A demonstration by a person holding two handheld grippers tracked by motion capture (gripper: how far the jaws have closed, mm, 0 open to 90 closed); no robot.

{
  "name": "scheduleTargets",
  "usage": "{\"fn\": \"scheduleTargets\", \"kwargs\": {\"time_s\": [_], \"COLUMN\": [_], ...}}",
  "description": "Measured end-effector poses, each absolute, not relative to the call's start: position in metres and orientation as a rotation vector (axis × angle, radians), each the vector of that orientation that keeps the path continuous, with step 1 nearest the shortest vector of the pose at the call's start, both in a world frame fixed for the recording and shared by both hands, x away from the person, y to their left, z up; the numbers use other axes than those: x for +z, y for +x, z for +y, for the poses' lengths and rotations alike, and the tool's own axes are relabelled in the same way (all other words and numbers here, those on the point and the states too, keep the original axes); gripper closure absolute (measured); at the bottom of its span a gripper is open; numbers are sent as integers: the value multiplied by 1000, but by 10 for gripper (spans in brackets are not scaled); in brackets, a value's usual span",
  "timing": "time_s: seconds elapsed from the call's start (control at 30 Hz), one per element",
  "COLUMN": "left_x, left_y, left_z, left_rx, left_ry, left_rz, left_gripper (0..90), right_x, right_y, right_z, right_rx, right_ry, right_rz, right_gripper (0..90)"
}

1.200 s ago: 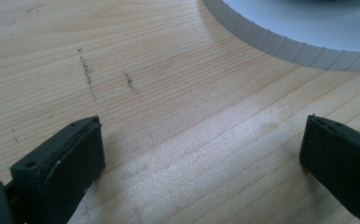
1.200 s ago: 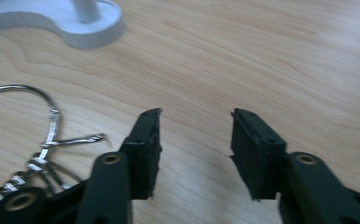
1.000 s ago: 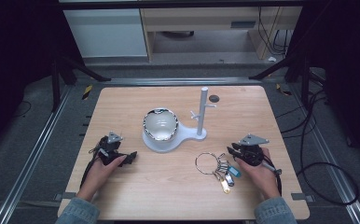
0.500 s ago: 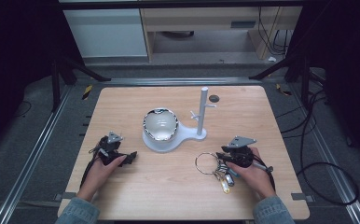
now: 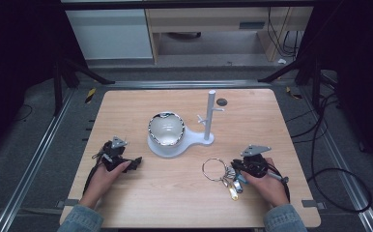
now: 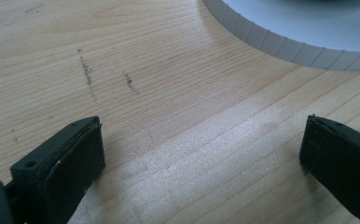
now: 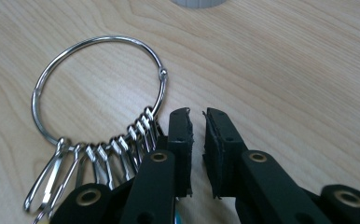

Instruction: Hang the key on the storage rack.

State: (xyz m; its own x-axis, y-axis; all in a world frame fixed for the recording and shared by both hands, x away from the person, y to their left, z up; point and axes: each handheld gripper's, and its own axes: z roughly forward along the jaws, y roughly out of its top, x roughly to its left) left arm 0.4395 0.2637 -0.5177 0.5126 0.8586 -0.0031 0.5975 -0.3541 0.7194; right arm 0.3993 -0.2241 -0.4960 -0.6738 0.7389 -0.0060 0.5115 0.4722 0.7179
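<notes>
Key ring (image 7: 99,88), a thin shiny metal loop, lies on grained wood.

We look down on a light wooden desk (image 5: 126,203) with rounded corners and clear grain, set on a metal frame with aluminium rails (image 5: 30,164) running along both sides. Around it we see a dark grey floor (image 5: 25,96), dim and shadowed toward the edges. Black cables (image 5: 329,145) loop over the floor at the right. Behind the desk stand a white cabinet (image 5: 109,34) and a pale wooden shelf unit (image 5: 208,24). Black slanted stand legs (image 5: 85,72) rise at both far corners. Light falls mostly on the desk.
</notes>
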Motion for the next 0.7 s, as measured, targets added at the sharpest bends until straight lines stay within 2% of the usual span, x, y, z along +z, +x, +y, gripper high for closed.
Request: {"fn": "scheduleTargets", "kwargs": {"time_s": [0.43,0.7], "left_x": [-518,-518], "left_y": [439,439], "left_z": [264,264], "left_rx": [498,499], "left_ry": [2081,2082], "left_rz": [1185,1185], "left_gripper": [0,0], "right_x": [-493,-490], "right_y": [393,389], "right_z": [-220,-218], "right_rx": [1099,1133], "right_ry": [975,945], "right_rz": [2436,2451], "right_gripper": [747,746]}}
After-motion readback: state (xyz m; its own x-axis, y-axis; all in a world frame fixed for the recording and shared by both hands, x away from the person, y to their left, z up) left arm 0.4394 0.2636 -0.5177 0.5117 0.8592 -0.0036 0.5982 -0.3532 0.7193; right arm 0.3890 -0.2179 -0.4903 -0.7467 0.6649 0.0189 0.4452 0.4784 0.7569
